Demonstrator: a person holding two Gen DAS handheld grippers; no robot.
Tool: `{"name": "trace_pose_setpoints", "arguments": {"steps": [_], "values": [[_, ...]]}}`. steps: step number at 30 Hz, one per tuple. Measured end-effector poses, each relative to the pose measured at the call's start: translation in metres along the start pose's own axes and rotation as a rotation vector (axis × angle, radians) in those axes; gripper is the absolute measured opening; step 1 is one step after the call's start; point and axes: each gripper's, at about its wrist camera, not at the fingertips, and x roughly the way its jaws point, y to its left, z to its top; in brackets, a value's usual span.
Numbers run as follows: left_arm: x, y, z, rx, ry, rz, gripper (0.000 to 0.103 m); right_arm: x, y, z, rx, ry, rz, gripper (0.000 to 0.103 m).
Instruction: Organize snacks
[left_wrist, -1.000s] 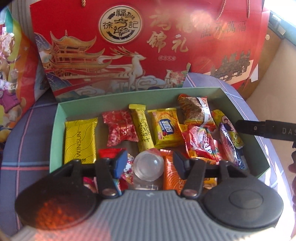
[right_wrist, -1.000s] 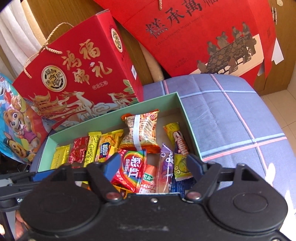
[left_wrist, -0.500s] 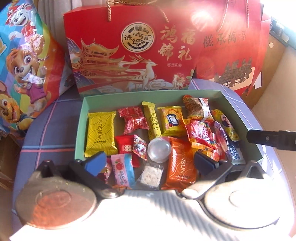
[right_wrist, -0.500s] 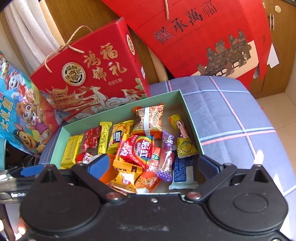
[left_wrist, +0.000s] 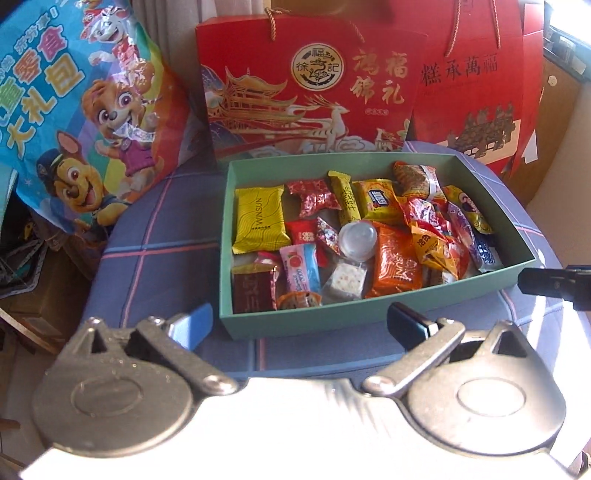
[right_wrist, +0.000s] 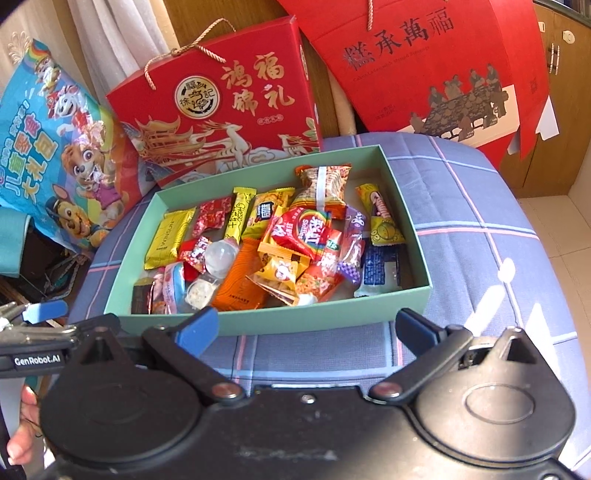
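Observation:
A green open box (left_wrist: 332, 314) (right_wrist: 295, 321) sits on a blue plaid cushion and holds several wrapped snacks. Among them are a yellow Winsun pack (left_wrist: 260, 218), an orange pack (left_wrist: 397, 262), a clear jelly cup (left_wrist: 357, 238) and a red Skittles bag (right_wrist: 306, 230). My left gripper (left_wrist: 297, 323) is open and empty, just in front of the box's near wall. My right gripper (right_wrist: 306, 328) is open and empty, also in front of the near wall. The right gripper's side shows at the right edge of the left wrist view (left_wrist: 554, 282).
A red gift box with gold deer art (left_wrist: 306, 92) (right_wrist: 229, 107) stands behind the green box. A second red gift bag (left_wrist: 480, 92) (right_wrist: 436, 62) leans at the back right. A blue cartoon-puppy snack bag (left_wrist: 81, 122) (right_wrist: 55, 155) stands at the left. The cushion (right_wrist: 480, 221) extends to the right.
Both grippers have pulled back and up out of the box. The left gripper's jaws have opened wider and the jelly cup now lies in the box, clear of them.

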Motion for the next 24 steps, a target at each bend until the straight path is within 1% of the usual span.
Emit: {"name": "trace_pose_setpoints", "arguments": {"steps": [2, 5, 11, 17, 21, 24], "values": [[-0.004, 0.005, -0.008, -0.012, -0.001, 0.004, 0.103, -0.001, 0.003, -0.007, -0.003, 0.011, -0.001, 0.103], [-0.01, 0.011, -0.023, -0.024, -0.005, 0.036, 0.103, -0.002, 0.007, -0.02, -0.018, 0.025, -0.003, 0.103], [-0.005, 0.022, -0.045, -0.043, 0.037, 0.086, 0.103, 0.002, 0.012, -0.043, -0.051, 0.062, -0.031, 0.103], [0.005, 0.028, -0.053, -0.049, 0.07, 0.115, 0.103, 0.01, 0.012, -0.057, -0.066, 0.083, -0.065, 0.103], [0.011, 0.03, -0.057, -0.054, 0.087, 0.118, 0.103, 0.019, 0.009, -0.061, -0.051, 0.114, -0.064, 0.103], [0.015, 0.031, -0.058, -0.053, 0.098, 0.122, 0.103, 0.022, 0.008, -0.061, -0.051, 0.121, -0.072, 0.103]]}}
